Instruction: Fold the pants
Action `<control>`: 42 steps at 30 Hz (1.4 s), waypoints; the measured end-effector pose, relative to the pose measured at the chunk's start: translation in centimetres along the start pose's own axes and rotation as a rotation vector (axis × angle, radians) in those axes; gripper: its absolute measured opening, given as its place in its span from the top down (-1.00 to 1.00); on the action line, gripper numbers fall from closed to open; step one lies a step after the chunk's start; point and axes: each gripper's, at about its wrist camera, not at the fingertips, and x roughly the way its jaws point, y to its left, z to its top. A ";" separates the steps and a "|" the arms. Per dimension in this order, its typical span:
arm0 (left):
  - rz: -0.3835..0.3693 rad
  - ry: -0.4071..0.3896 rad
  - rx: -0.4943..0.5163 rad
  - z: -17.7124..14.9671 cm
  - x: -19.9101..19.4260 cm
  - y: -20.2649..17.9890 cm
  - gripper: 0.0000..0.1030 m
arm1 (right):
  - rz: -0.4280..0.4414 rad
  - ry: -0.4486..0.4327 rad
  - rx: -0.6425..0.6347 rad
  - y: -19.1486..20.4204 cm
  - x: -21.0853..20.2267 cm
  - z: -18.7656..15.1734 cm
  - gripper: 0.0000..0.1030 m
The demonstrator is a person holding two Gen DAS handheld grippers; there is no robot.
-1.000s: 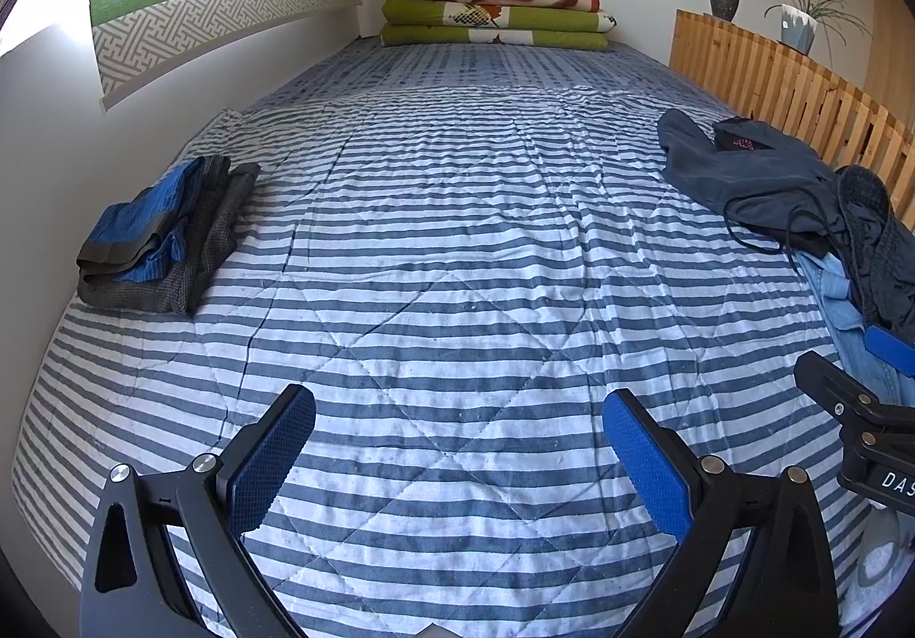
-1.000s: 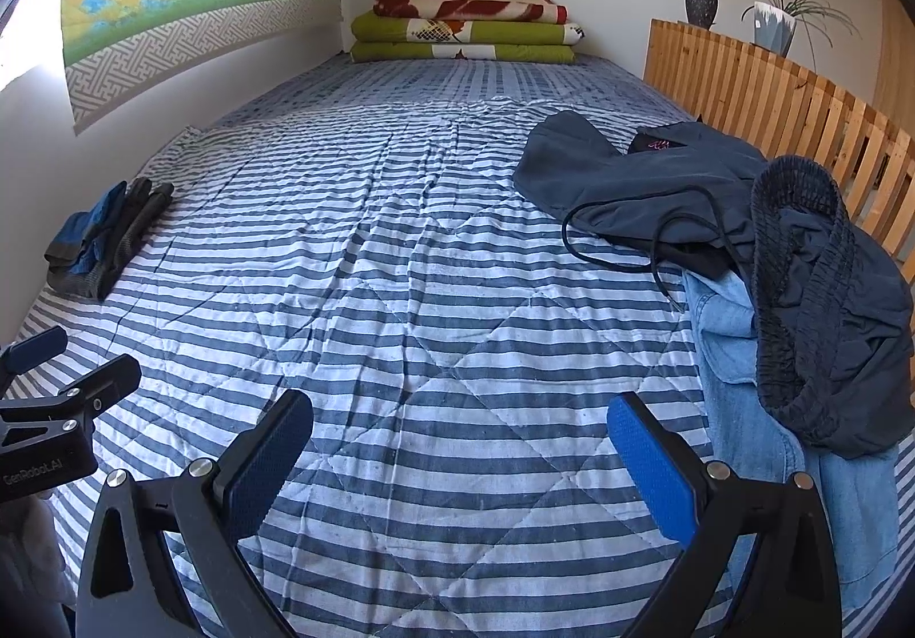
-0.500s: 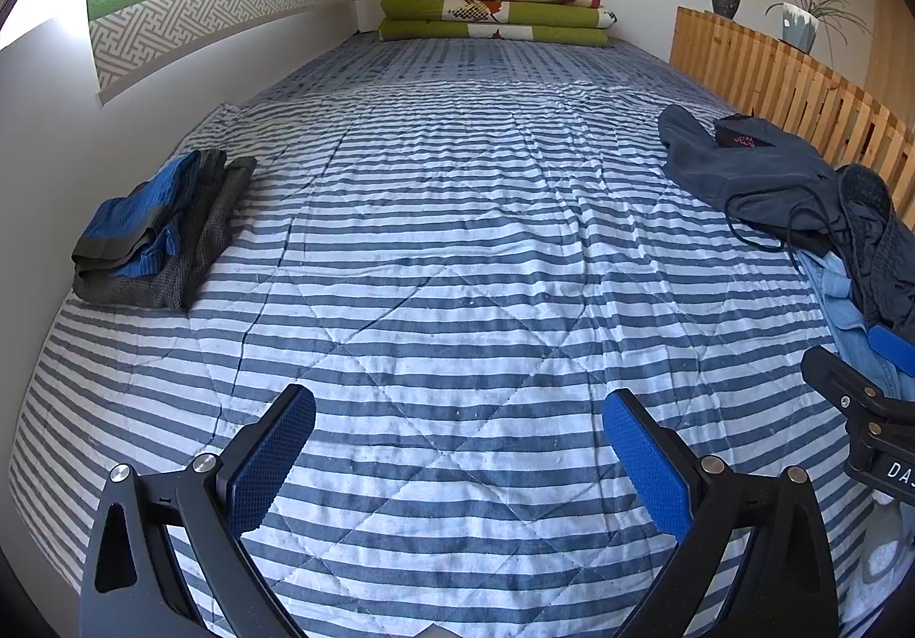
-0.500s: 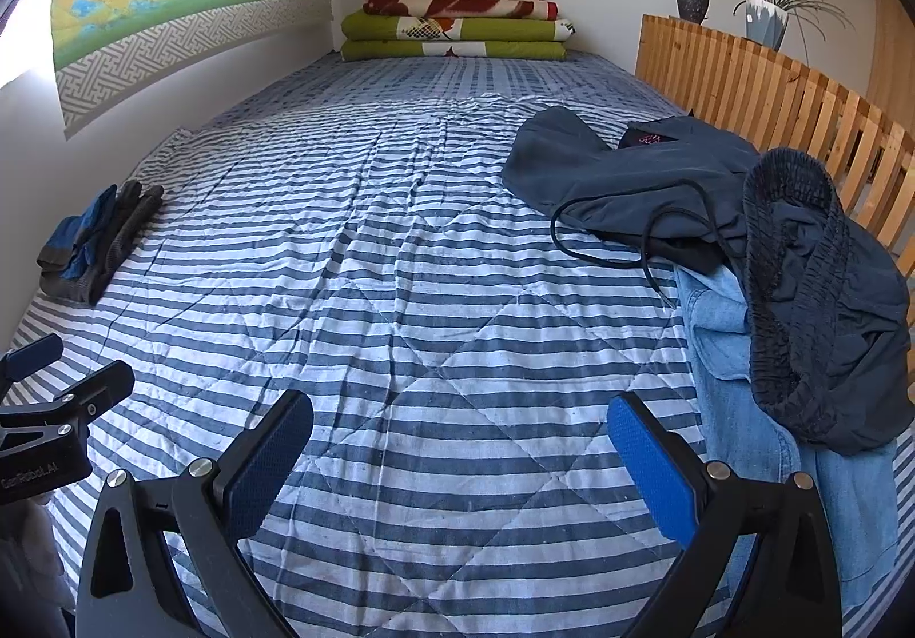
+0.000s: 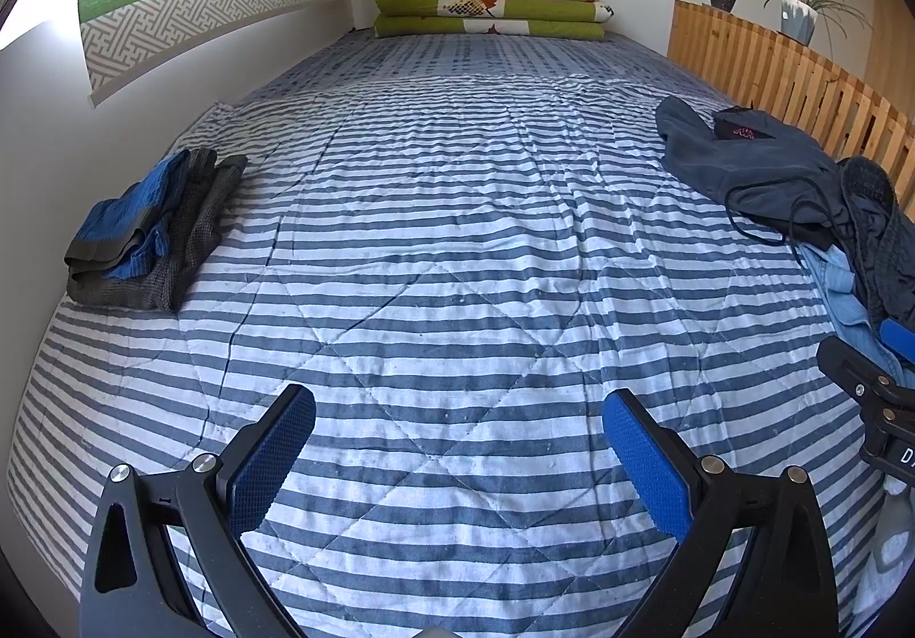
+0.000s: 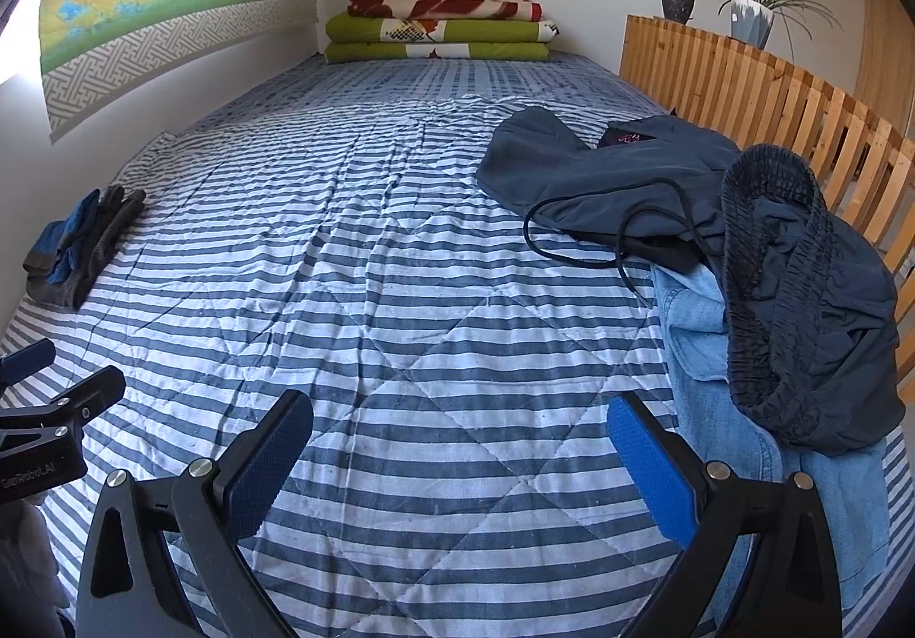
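Observation:
A heap of unfolded clothes lies along the bed's right side: dark navy pants with an elastic waistband (image 6: 800, 306) on top of light blue jeans (image 6: 720, 409), and a dark blue garment with a drawstring (image 6: 606, 180) behind them. The same heap (image 5: 800, 180) shows at the right of the left wrist view. My right gripper (image 6: 457, 461) hovers open over the striped quilt, left of the heap, holding nothing. My left gripper (image 5: 457, 455) is open too, over the quilt's middle. Each gripper shows at the edge of the other's view.
A folded blue and grey stack (image 5: 148, 232) sits at the bed's left edge by the wall. Folded green and red blankets (image 6: 440, 29) lie at the far end. A wooden slat rail (image 6: 772, 106) runs along the right side, with a vase and plant on top.
Both views have shifted slightly, tilting down and nearer to the quilt. The clothes have not moved and both grippers have stayed open.

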 end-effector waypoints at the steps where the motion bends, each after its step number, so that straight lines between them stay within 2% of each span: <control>1: 0.000 0.001 0.001 0.0 0.1 0.0 -0.98 | -0.002 0.000 -0.001 -0.2 0.1 0.1 -0.96; 6: 0.009 0.009 0.004 -0.1 0.6 0.1 -0.98 | -0.031 0.027 0.049 -2.9 1.3 0.9 -0.96; 13: 0.009 0.016 -0.008 -0.1 1.2 0.8 -0.98 | -0.170 0.033 0.184 -10.1 2.5 3.4 -0.96; 14: 0.007 0.016 -0.010 -0.1 1.2 0.8 -0.98 | -0.228 0.035 0.234 -11.1 2.5 3.7 -0.96; 16: 0.006 0.021 -0.011 -0.1 1.4 0.8 -0.98 | -0.256 0.038 0.256 -13.0 2.9 4.3 -0.96; 21: 0.004 0.036 -0.017 -0.1 2.2 0.8 -0.98 | -0.322 0.064 0.248 -15.8 4.3 5.4 -0.96; 25: -0.013 0.071 -0.056 -0.2 3.3 1.4 -0.98 | -0.292 0.101 0.220 -17.0 5.7 5.9 -0.96; 27: -0.010 0.077 -0.062 -0.2 3.8 1.6 -0.98 | -0.307 0.133 0.194 -17.1 7.2 5.8 -0.94; 28: -0.008 0.077 -0.059 -0.2 4.0 1.6 -0.98 | -0.317 0.154 0.184 -17.2 8.0 5.6 -0.89; 29: -0.005 0.076 -0.054 -0.2 4.2 1.5 -0.98 | -0.324 0.182 0.184 -17.4 8.6 5.4 -0.66; 30: -0.002 0.075 -0.051 -0.2 4.2 1.6 -0.98 | -0.324 0.209 0.197 -17.8 9.2 5.1 -0.31; 31: 0.000 0.073 -0.050 -0.3 4.2 1.7 -0.98 | -0.309 0.235 0.225 -18.5 9.6 4.8 -0.10; 32: -0.002 0.071 -0.051 -0.4 4.2 1.8 -0.98 | -0.302 0.248 0.248 -18.9 9.6 4.6 0.21; 34: -0.008 0.069 -0.051 -0.5 4.1 2.0 -0.98 | -0.270 0.234 0.297 -20.0 8.9 4.4 0.34; 36: -0.007 0.065 -0.052 -0.6 4.0 2.1 -0.94 | -0.254 0.214 0.322 -20.5 8.1 4.4 0.69; 38: -0.013 0.065 -0.053 -0.5 3.8 2.2 -0.91 | -0.233 0.193 0.334 -20.4 7.1 4.4 0.84; 41: -0.021 0.055 -0.054 -0.4 3.5 2.1 -0.90 | -0.214 0.152 0.325 -19.5 5.7 4.5 0.87; 42: -0.020 0.053 -0.054 -0.4 3.4 2.1 -0.90 | -0.173 0.141 0.353 -19.5 5.2 4.5 0.88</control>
